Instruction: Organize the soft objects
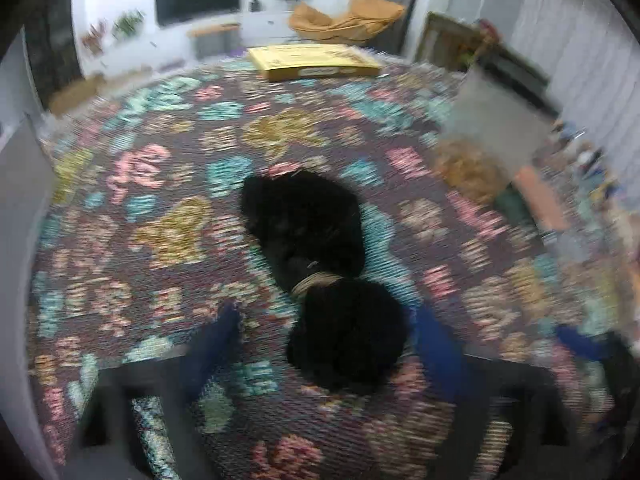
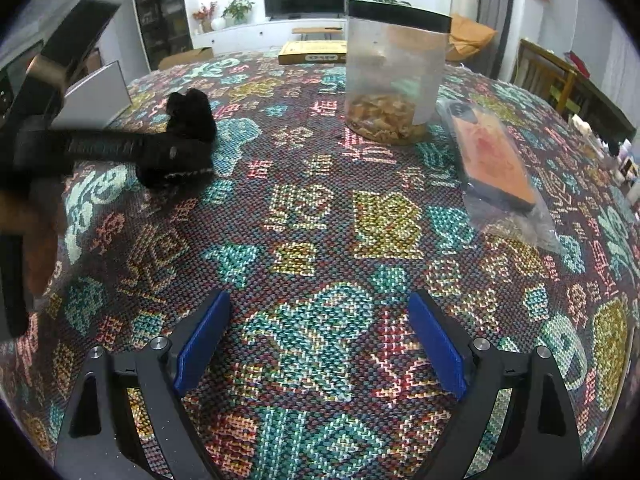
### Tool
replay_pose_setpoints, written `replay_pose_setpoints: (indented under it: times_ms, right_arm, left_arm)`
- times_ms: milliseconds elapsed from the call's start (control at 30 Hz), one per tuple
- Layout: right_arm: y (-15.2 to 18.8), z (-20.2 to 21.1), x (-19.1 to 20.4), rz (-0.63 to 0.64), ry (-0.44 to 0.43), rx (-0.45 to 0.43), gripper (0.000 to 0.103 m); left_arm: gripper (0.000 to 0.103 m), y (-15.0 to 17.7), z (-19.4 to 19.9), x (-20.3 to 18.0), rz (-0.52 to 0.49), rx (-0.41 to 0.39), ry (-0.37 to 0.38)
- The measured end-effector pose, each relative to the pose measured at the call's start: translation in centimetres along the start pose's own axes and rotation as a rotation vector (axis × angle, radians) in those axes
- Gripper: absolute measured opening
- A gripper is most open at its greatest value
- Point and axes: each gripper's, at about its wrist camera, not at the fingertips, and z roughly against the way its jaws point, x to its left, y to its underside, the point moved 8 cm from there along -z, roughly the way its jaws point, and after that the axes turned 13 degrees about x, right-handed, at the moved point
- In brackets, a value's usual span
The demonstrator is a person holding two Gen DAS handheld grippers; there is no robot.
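Your left claw (image 1: pixel 324 320) stands wide over the patterned surface (image 1: pixel 160 200), its blue pads either side of the near end of a black fuzzy soft object (image 1: pixel 320 264). The right-hand pad (image 1: pixel 436 356) appears just beside or touching the object's near lobe; the left-hand pad sits apart from it. The left wrist view is motion-blurred, so you cannot tell contact for certain. The object lies on the surface in two dark lobes, cinched in the middle by a tan band (image 1: pixel 314 282).

Your right claw (image 2: pixel 320 340) is also wide and holds nothing, with only bare woven cloth between its blue pads (image 2: pixel 202 344). From the right wrist view, the black soft object (image 2: pixel 188 116) sits far left on the surface (image 2: pixel 320 220), partly covered by the left claw's dark body (image 2: pixel 104 148).

A clear jar with a black rim (image 2: pixel 394 76), holding tan pieces at the bottom, stands toward the far side. Just beside it on the right lies an orange flat item in a clear plastic bag (image 2: pixel 492 160). A yellow flat box (image 2: pixel 312 52) rests at the far edge.
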Motion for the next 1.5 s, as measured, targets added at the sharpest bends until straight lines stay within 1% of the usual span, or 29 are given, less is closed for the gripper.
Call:
replay_pose_setpoints:
  times_ms: [33,67,167,700,800,900,967,1033,1133,1167,1200,1233,1333,1400,1467,1500]
  right_arm:
    - [0.0,0.0,0.0,-0.001,-0.001,0.0,0.092]
    - [0.0,0.0,-0.1,-0.001,0.0,0.0,0.092]
    - [0.0,0.0,-0.1,-0.002,-0.002,-0.001,0.092]
    - [0.0,0.1,-0.3,-0.006,0.014,-0.002,0.092]
    - [0.0,0.3,-1.2,-0.047,0.034,-0.009,0.092]
    - [0.1,0.6,-2.6,-0.116,0.056,-0.022,0.092]
    - [0.2,0.7,-3.3,-0.151,0.056,-0.024,0.092]
    - [0.3,0.8,-4.1,-0.18,0.103,-0.02,0.092]
    - [0.5,1.5,-5.5,-0.203,0.25,-0.032,0.091]
    - [0.6,1.7,-5.9,-0.212,0.284,-0.032,0.092]
    - [0.7,1.6,-6.3,-0.227,0.29,-0.026,0.092]
    - [0.9,1.3,-6.7,-0.24,0.277,-0.011,0.092]
    - [0.9,1.1,-7.0,-0.256,0.246,-0.005,0.092]
    - [1.0,1.0,-7.3,-0.274,0.209,-0.002,0.092]
    - [1.1,0.9,-8.0,-0.313,0.147,-0.004,0.092]
    - [1.1,0.8,-8.2,-0.323,0.144,-0.008,0.092]
  left_arm:
    - [0.103,0.1,-0.6,0.0,-0.004,0.001,-0.029]
    - [0.103,0.1,-0.7,-0.3,-0.037,-0.048,-0.068]
    - [0.103,-0.4,-0.7,0.6,-0.017,-0.046,-0.047]
    - [0.103,-0.5,-0.7,0.5,-0.016,-0.047,-0.054]
    - [0.103,-0.5,-0.7,0.5,-0.016,-0.047,-0.054]
    - [0.103,-0.4,-0.7,0.5,-0.016,-0.047,-0.055]
    - [0.103,-0.4,-0.7,0.5,-0.016,-0.047,-0.055]
    - [0.103,-0.5,-0.6,0.6,-0.017,-0.046,-0.055]
    - [0.103,-0.4,-0.7,0.6,-0.017,-0.047,-0.055]
    - [0.103,-0.4,-0.7,0.6,-0.017,-0.046,-0.055]
    - [0.103,-0.4,-0.6,0.6,-0.017,-0.047,-0.055]
    - [0.103,-0.4,-0.6,0.6,-0.017,-0.047,-0.055]
    - [0.103,-0.4,-0.6,0.6,-0.017,-0.047,-0.055]
    - [0.103,-0.4,-0.7,0.6,-0.017,-0.046,-0.055]
    - [0.103,-0.4,-0.7,0.6,-0.017,-0.046,-0.055]
    - [0.103,-0.4,-0.7,0.6,-0.017,-0.046,-0.055]
